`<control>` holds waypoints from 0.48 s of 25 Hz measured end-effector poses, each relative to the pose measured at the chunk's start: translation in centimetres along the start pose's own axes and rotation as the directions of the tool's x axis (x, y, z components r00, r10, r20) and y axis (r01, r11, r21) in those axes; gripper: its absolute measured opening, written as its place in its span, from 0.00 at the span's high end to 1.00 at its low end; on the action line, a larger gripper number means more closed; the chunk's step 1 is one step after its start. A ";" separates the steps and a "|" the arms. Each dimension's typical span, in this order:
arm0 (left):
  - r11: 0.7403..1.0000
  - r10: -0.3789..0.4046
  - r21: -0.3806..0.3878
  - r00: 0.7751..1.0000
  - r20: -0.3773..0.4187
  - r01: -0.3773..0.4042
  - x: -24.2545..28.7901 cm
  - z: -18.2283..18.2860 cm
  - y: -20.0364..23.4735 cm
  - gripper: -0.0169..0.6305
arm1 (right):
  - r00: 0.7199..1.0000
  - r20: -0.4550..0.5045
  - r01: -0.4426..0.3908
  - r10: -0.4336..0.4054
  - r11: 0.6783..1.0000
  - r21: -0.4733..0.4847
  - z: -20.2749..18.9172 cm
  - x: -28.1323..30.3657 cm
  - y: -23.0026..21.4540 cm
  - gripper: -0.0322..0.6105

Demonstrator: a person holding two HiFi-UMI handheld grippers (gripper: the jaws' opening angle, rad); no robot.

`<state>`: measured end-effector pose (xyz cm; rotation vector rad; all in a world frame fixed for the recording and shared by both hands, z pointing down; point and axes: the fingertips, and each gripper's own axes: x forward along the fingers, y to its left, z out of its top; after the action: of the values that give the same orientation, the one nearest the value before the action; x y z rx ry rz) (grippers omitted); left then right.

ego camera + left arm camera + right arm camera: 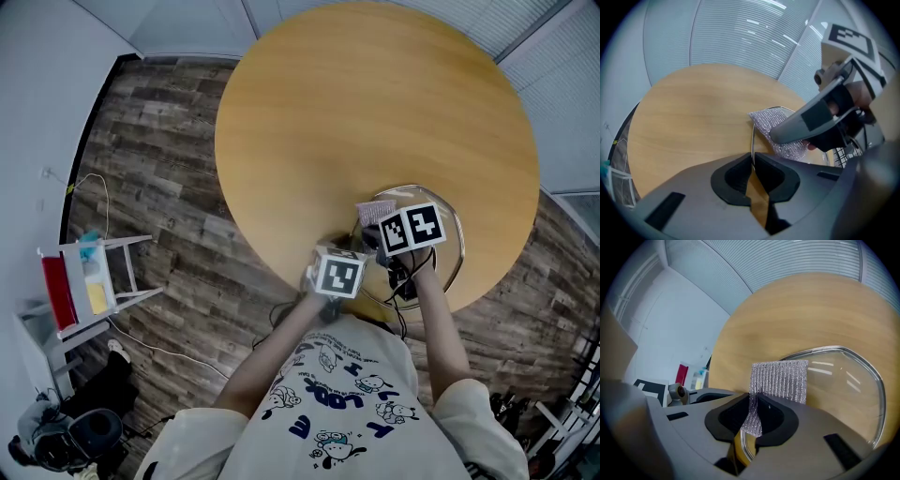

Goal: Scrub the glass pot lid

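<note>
I held the left gripper (752, 161) clamped on the glass pot lid's (843, 376) rim and the right gripper (754, 401) clamped on a silver scrub pad (780, 378) against the glass, at the near edge of the round wooden table (375, 122), with plank flooring (159, 178) and slatted blinds (740, 37) beyond.

Round wooden bench (375, 112) on a plank floor (169, 187). A glass lid (454, 246) lies at the bench's near edge. The right tongs (384, 225) are over the lid, a silver scrubber (374, 210) at their tip. The left tongs (342, 258) are at its left rim. A white rack (94, 281) stands far left.
</note>
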<state>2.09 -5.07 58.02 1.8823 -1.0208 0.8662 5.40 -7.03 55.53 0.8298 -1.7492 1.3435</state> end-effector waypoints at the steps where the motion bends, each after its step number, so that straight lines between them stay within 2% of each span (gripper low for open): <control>1: 1.000 -0.002 0.000 1.000 0.000 0.002 0.0 0.0 -0.1 0.93 | 1.000 0.003 0.004 -0.004 1.000 0.001 0.2 -0.1 -0.1 0.85; 12: 1.000 -0.016 -0.004 1.000 -0.014 0.016 -0.1 -0.4 -0.1 0.93 | 0.998 0.035 0.042 -0.043 0.999 0.024 1.8 -0.5 -1.8 0.85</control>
<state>2.04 -4.69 58.08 1.8765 -0.9975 0.8664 6.85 -9.12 55.63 0.9035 -1.7369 1.3310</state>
